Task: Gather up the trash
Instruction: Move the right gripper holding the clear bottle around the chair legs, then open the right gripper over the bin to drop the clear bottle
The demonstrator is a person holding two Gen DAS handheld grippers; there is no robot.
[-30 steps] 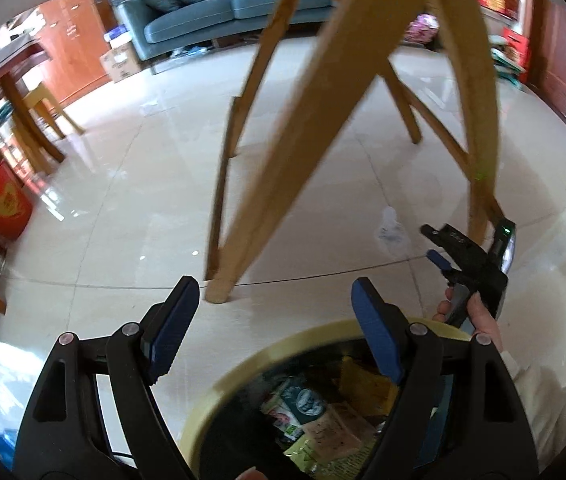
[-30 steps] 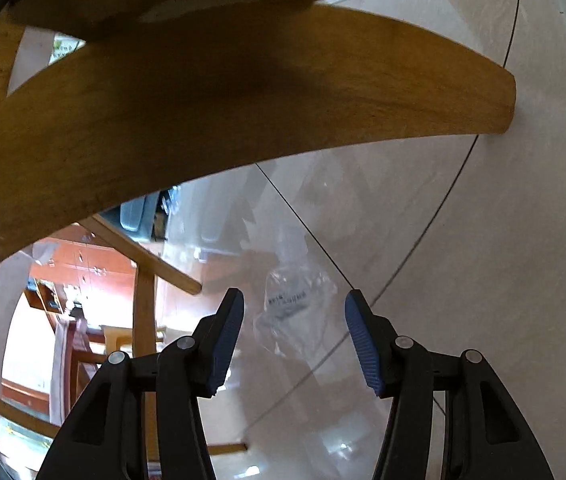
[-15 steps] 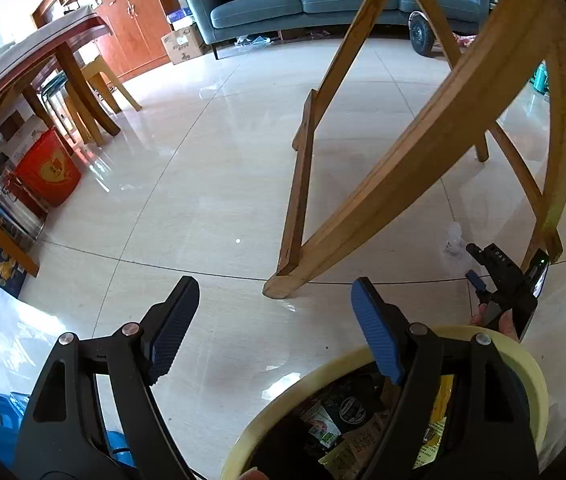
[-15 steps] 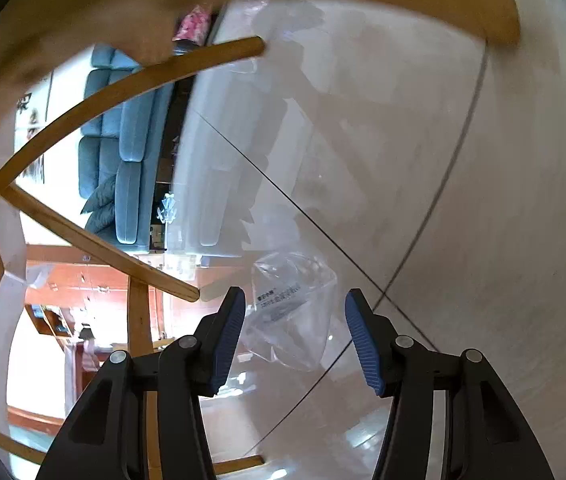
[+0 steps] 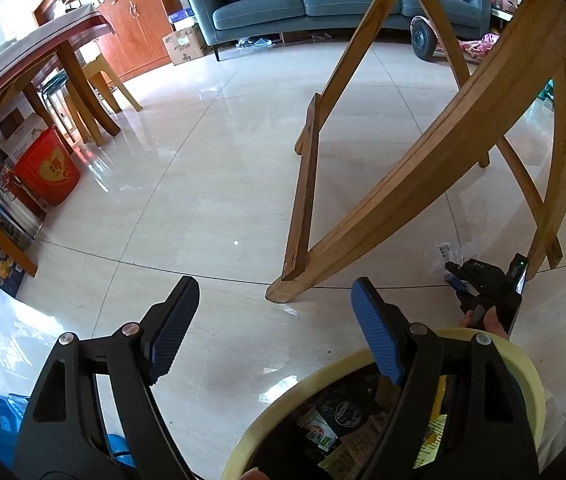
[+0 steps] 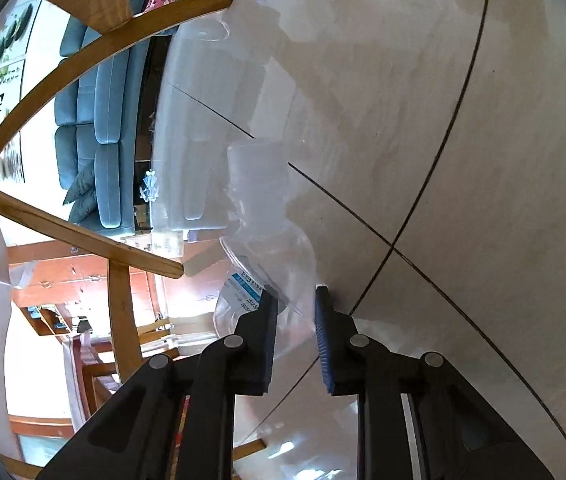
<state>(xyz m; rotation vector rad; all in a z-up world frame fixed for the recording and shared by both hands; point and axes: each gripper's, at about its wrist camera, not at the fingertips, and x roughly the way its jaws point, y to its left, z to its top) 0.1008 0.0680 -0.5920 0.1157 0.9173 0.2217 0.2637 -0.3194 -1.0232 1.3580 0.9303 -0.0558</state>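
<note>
The yellow bin (image 5: 523, 364) is cut off by the bottom edge of the left wrist view, and the near gripper frame covers much of its rim and the wrappers inside, whose print is too small to read. Far to the right there, the right gripper (image 5: 457, 276) covers most of the clear plastic bag (image 6: 267, 256). In the right wrist view, the bag's blue label lettering is too small to make out, and the bag's near end is hidden between the fingers (image 6: 267, 336).
</note>
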